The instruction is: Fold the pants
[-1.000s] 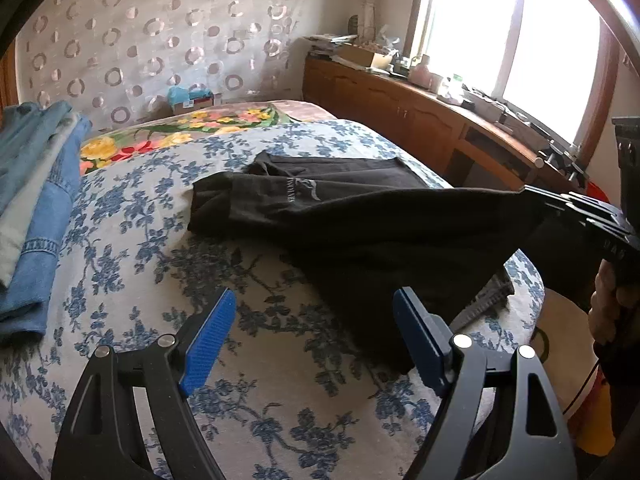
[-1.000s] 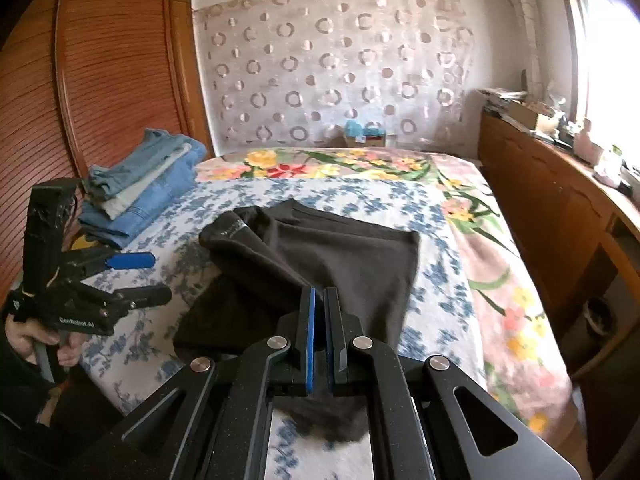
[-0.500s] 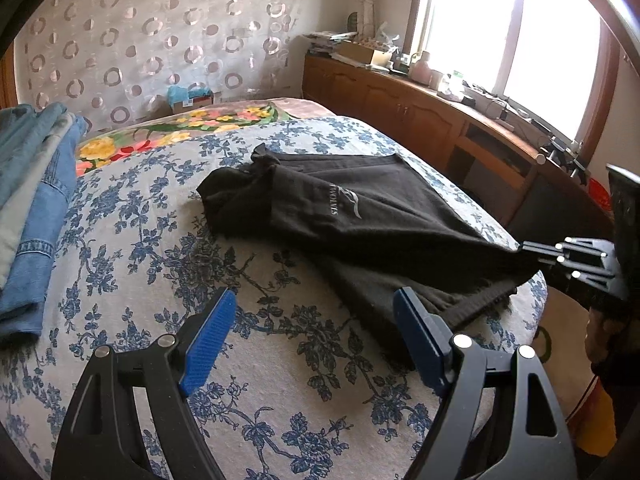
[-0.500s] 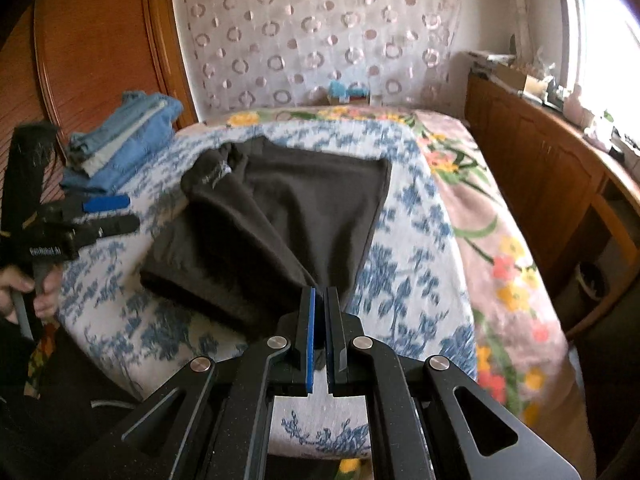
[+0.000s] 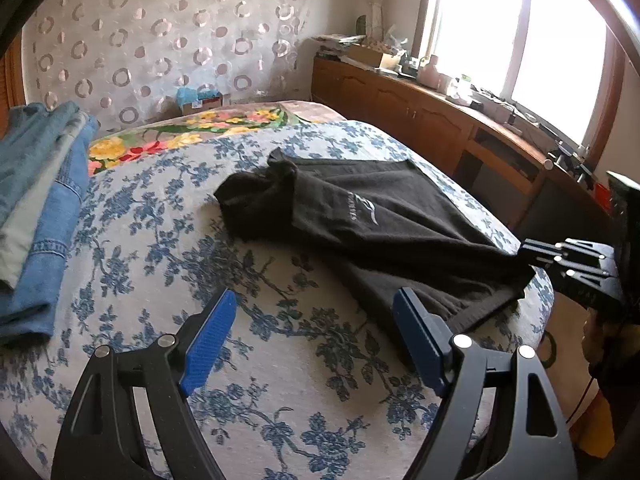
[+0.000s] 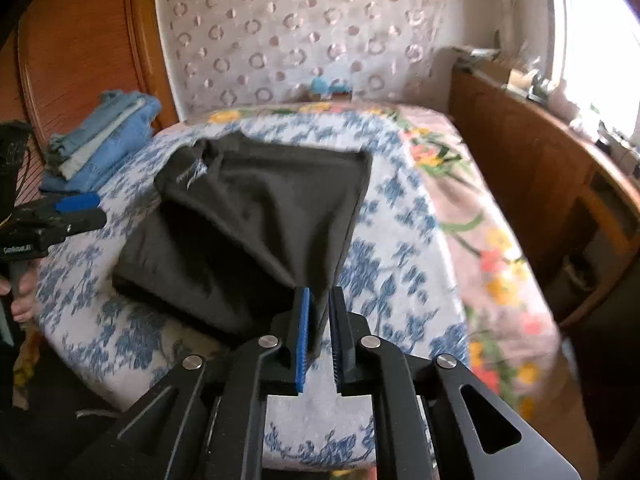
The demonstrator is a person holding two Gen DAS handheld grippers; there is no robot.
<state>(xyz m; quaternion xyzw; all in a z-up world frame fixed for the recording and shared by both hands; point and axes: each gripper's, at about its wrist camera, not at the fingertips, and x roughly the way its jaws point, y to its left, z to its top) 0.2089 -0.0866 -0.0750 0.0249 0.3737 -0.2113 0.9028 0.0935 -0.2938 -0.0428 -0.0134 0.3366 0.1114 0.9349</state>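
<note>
My right gripper [image 6: 318,336] has its fingers slightly parted around the hem of the black pants [image 6: 256,224]; my left gripper [image 5: 312,336] gapes empty. They lie half-folded on the bed [image 5: 280,380]; dragging could slide that hem off the edge.

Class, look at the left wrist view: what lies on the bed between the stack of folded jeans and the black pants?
Only bare flowered bedspread lies between the jeans and the black pants. The left wrist view shows this.

Home bedroom, floral-covered bed [image 5: 160,248], folded jeans [image 5: 36,216], wooden cabinets [image 5: 420,120], window [image 5: 520,28]
</note>
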